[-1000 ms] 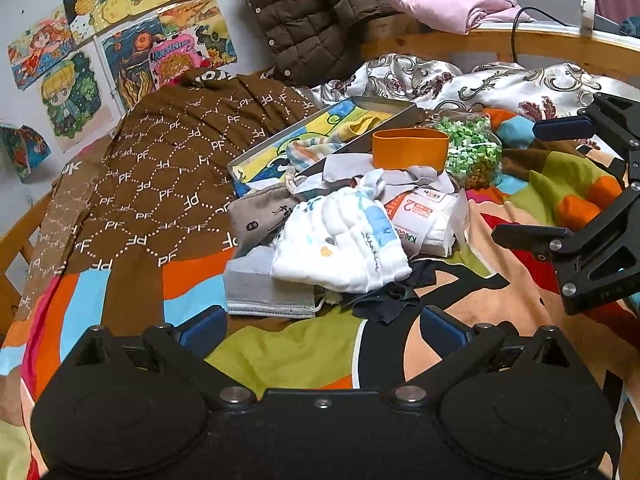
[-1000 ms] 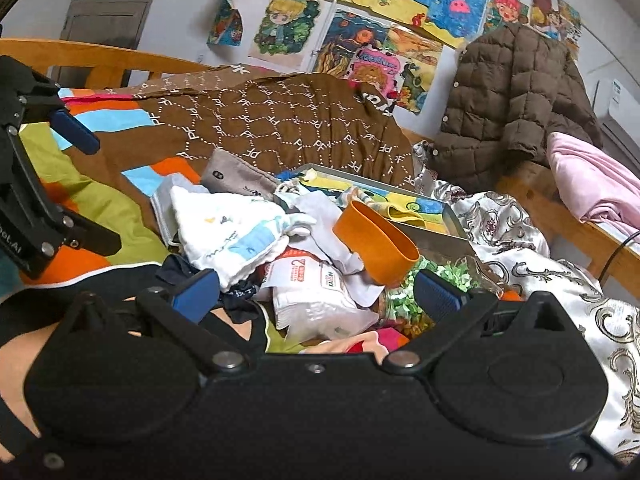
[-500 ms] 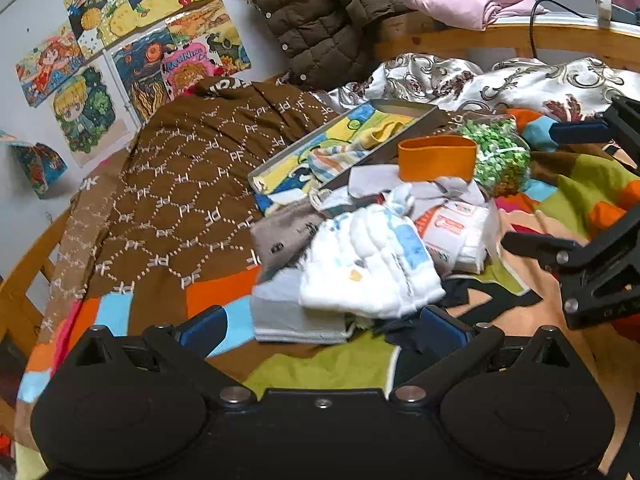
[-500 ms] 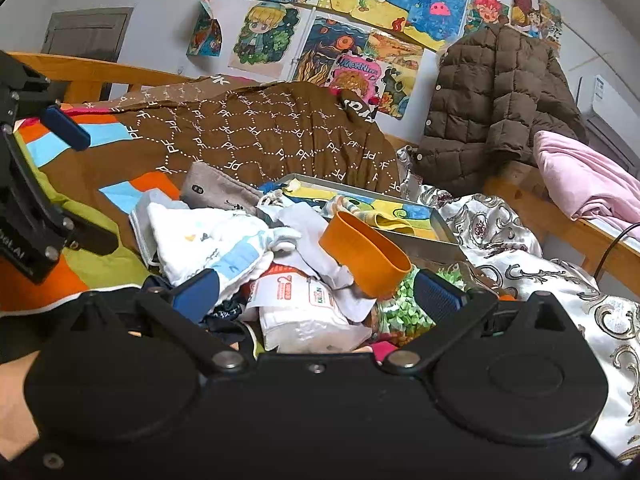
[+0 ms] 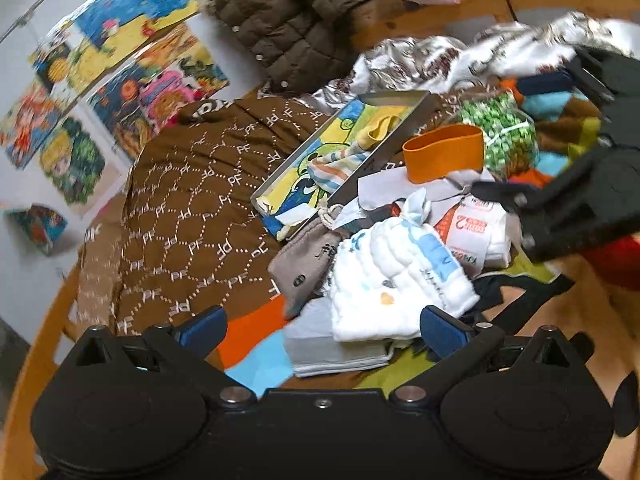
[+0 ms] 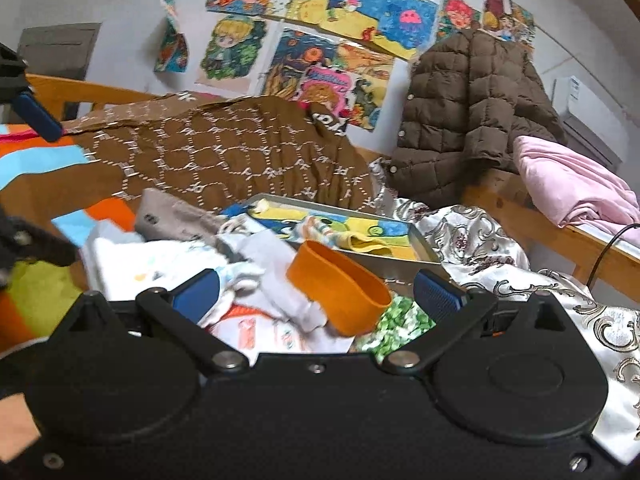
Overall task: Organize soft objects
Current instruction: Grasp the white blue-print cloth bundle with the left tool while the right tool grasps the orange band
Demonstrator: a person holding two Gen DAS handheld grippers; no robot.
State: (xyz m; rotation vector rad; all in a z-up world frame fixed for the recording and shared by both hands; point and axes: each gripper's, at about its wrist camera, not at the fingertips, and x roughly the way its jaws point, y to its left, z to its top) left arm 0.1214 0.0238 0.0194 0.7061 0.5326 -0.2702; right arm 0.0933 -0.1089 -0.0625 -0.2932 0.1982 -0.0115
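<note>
Both my grippers hang wide open and empty over the bed: the left gripper [image 5: 322,326] just above the white quilted cloth [image 5: 394,276] heaped on a grey folded cloth [image 5: 332,346], the right gripper [image 6: 318,288] over the orange band [image 6: 340,286]. Beyond this pile I see the metal tray [image 5: 404,98], holding a striped cloth [image 5: 336,166] and a yellow cloth [image 5: 376,130].

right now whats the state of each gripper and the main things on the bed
left gripper: open, empty
right gripper: open, empty
metal tray: holds a striped cloth and a yellow cloth
white quilted cloth: crumpled, lying on a grey folded cloth
orange band: standing on edge
</note>
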